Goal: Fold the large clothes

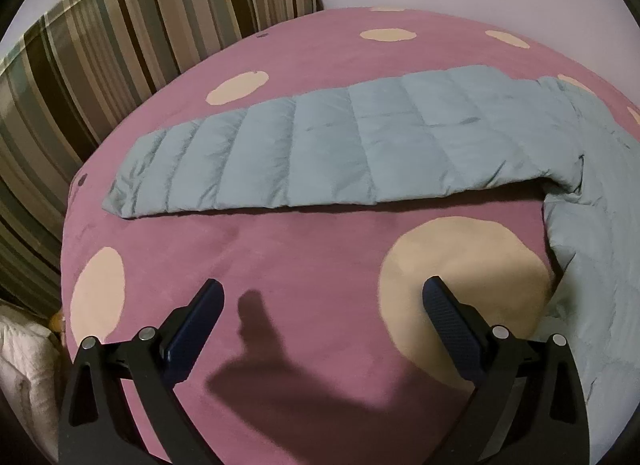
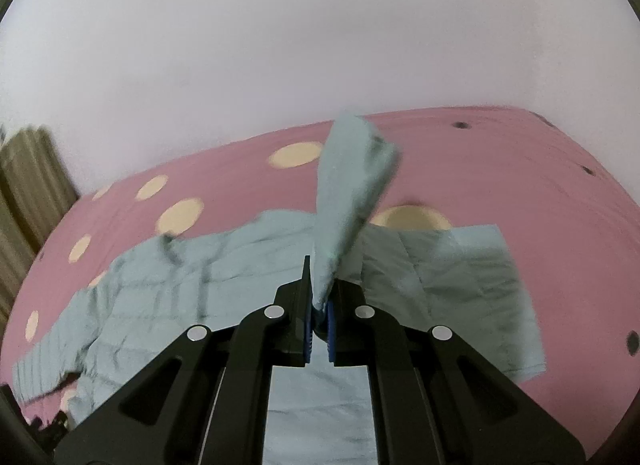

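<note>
Jacket in pale blue lies spread on the pink spotted bedcover, one sleeve stretched out flat, while the right gripper is clamped on a lifted fold and the left gripper hovers spread wide, holding nothing.

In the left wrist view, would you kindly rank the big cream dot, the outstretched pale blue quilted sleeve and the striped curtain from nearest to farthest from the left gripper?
From the open left gripper:
1. Big cream dot on the pink bed cover, right beside the right-hand finger.
2. Pale blue quilted sleeve, stretched across the bed further ahead.
3. Striped curtain, beyond the bed at upper left.
</note>
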Demonstrator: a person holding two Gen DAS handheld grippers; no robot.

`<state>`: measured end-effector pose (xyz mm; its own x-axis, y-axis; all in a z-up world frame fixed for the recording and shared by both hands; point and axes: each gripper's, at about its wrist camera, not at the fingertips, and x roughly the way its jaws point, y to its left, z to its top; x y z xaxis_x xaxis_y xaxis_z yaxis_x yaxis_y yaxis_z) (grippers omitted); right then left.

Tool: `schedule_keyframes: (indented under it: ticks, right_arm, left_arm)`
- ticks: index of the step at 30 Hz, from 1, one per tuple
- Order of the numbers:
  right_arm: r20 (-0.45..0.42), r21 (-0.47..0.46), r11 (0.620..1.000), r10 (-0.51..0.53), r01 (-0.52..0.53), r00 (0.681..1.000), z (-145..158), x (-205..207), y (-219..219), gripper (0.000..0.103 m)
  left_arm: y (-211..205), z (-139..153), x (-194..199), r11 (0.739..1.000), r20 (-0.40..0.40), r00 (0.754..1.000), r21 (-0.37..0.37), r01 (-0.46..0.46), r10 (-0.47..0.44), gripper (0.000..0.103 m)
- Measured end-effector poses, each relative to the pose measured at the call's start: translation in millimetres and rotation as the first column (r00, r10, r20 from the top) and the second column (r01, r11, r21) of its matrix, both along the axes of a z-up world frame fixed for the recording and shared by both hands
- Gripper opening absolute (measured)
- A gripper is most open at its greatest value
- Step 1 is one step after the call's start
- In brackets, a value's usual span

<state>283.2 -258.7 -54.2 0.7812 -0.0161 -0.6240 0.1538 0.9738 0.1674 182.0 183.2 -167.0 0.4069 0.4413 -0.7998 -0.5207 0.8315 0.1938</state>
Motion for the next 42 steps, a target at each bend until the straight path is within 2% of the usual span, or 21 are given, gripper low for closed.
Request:
schedule_keyframes:
  ticks: [5,13,17,21,24,25,27,29,31,33,34,35,36,38,42]
  right_arm:
    - [-0.053,-0.038,0.990,0.133,-0.135,0.990,-17.3,19.5,68.3,0.005]
    - [-0.156,-0.113,0.949,0.274,-0.293,0.949,-54.5,30.6,152.3,0.005]
    - [-0.222,-0.115,0.932,0.314,-0.344,0.923,-73.8,36.6,174.5,0.007]
    - [-0.270,-0.126,0.916,0.339,-0.382,0.901,-91.6,36.4,191.4,0.025]
    - [-0.277,-0.105,0.899,0.385,-0.426,0.880,-93.0,31.5,198.7,0.054]
    - [-0.271,-0.081,0.887,0.420,-0.455,0.866,-90.4,27.1,201.4,0.060]
    - [-0.257,-0.037,0.853,0.495,-0.520,0.830,-81.6,14.7,206.7,0.060]
    - [-0.237,-0.022,0.840,0.523,-0.543,0.819,-70.9,1.9,205.3,0.060]
    - [-0.206,0.009,0.841,0.531,-0.541,0.822,-56.4,-11.2,192.5,0.060]
    - [-0.170,0.024,0.871,0.487,-0.491,0.857,-40.1,-23.2,159.4,0.056]
    - [-0.160,0.027,0.883,0.466,-0.468,0.870,-36.6,-25.2,147.4,0.050]
    - [-0.146,0.033,0.911,0.412,-0.411,0.900,-30.8,-28.5,118.0,0.046]
    - [-0.143,0.030,0.927,0.375,-0.374,0.916,-29.1,-28.8,101.3,0.042]
    - [-0.141,0.007,0.969,0.246,-0.248,0.959,-27.0,-29.6,48.4,0.041]
    - [-0.171,0.036,0.998,0.050,-0.045,0.984,-45.2,-24.6,-36.4,0.033]
  left_arm:
    - [6.0,-1.6,-3.0,0.999,0.001,1.000,0.039,0.004,-0.004,0.099]
    - [15.2,-8.3,-4.2,1.000,0.013,1.000,-0.018,0.002,-0.001,0.099]
    - [17.2,-10.3,-4.6,0.999,0.018,1.000,-0.041,-0.001,0.001,0.099]
    - [18.5,-11.1,-4.8,0.999,0.020,1.000,-0.054,-0.002,0.003,0.099]
    - [18.2,-11.6,-4.0,0.998,0.020,1.000,-0.059,-0.003,0.004,0.099]
    - [18.5,-11.8,-4.0,0.998,0.020,1.000,-0.060,-0.003,0.004,0.099]
    - [18.7,-12.1,-4.1,0.998,0.021,1.000,-0.063,-0.003,0.004,0.099]
    - [19.8,-11.4,-5.0,0.998,0.022,1.000,-0.066,-0.003,0.004,0.099]
    - [20.5,-11.3,-5.2,0.998,0.024,1.000,-0.070,-0.003,0.005,0.099]
    - [21.3,-11.7,-5.9,0.997,0.026,1.000,-0.077,-0.004,0.006,0.099]
    - [21.6,-11.9,-5.6,0.997,0.027,1.000,-0.081,-0.004,0.006,0.099]
    - [21.0,-12.0,-5.6,0.997,0.027,1.000,-0.081,-0.005,0.007,0.099]
    - [20.6,-11.7,-5.5,0.997,0.026,1.000,-0.079,-0.005,0.007,0.099]
    - [21.6,-12.0,-5.8,0.997,0.025,1.000,-0.076,-0.005,0.007,0.099]
    - [21.2,-11.9,-5.1,0.997,0.023,1.000,-0.071,-0.006,0.008,0.099]
